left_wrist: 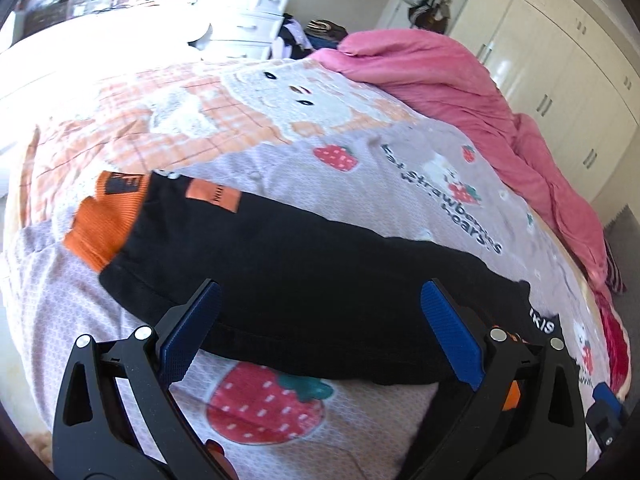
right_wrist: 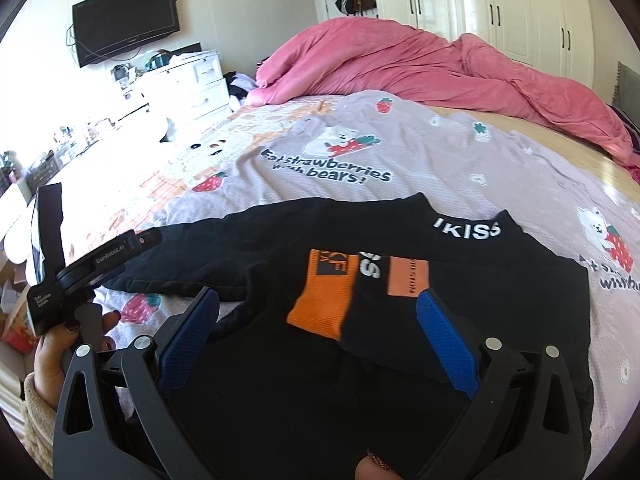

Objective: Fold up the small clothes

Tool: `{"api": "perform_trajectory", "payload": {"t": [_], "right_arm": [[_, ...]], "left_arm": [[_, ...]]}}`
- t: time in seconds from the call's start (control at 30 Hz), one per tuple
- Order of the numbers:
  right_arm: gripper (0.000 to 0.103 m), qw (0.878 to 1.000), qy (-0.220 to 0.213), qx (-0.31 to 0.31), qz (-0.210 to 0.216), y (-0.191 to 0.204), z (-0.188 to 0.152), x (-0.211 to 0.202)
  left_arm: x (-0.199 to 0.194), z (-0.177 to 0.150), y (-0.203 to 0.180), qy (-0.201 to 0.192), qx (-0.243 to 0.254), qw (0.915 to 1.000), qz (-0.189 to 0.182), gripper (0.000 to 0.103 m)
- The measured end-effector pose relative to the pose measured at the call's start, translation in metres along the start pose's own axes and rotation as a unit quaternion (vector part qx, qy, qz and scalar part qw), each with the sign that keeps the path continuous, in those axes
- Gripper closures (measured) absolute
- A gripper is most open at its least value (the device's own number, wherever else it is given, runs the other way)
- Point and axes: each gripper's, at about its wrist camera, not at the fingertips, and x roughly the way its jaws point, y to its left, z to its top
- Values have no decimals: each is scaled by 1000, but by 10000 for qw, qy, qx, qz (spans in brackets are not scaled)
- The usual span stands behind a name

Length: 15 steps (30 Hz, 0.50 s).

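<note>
A small black top (right_wrist: 280,360) with orange cuffs (right_wrist: 324,300) and white lettering lies flat on the printed bed sheet (right_wrist: 400,152). One sleeve is folded across its body; the other sleeve (left_wrist: 300,272) stretches out to the left and ends in an orange cuff (left_wrist: 108,220). My left gripper (left_wrist: 320,332) is open, its blue pads either side of that sleeve's near edge. My right gripper (right_wrist: 316,340) is open, just above the garment's body. The left gripper's body (right_wrist: 88,272) shows at the left of the right wrist view, held in a hand.
A crumpled pink duvet (right_wrist: 420,68) lies along the far side of the bed. White drawers (right_wrist: 184,84) and a wall television (right_wrist: 124,20) stand beyond the bed at left. White wardrobes (right_wrist: 500,8) line the back wall.
</note>
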Motion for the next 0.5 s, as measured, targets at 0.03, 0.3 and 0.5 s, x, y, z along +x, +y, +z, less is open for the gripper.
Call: {"api": "perform_trajectory", "payload": {"t": [0.03, 0.3, 0.5], "right_arm": [[4, 10000, 7, -15, 23, 2, 1, 2], [4, 9996, -85, -149, 204, 21, 9, 7], [4, 9989, -75, -308, 347, 37, 17, 16]], "left_arm": [[0, 1, 2, -18, -43, 10000, 33, 9], [-4, 6, 26, -186, -447, 9982, 360, 9], [-7, 9, 37, -280, -627, 9957, 619, 9]]}}
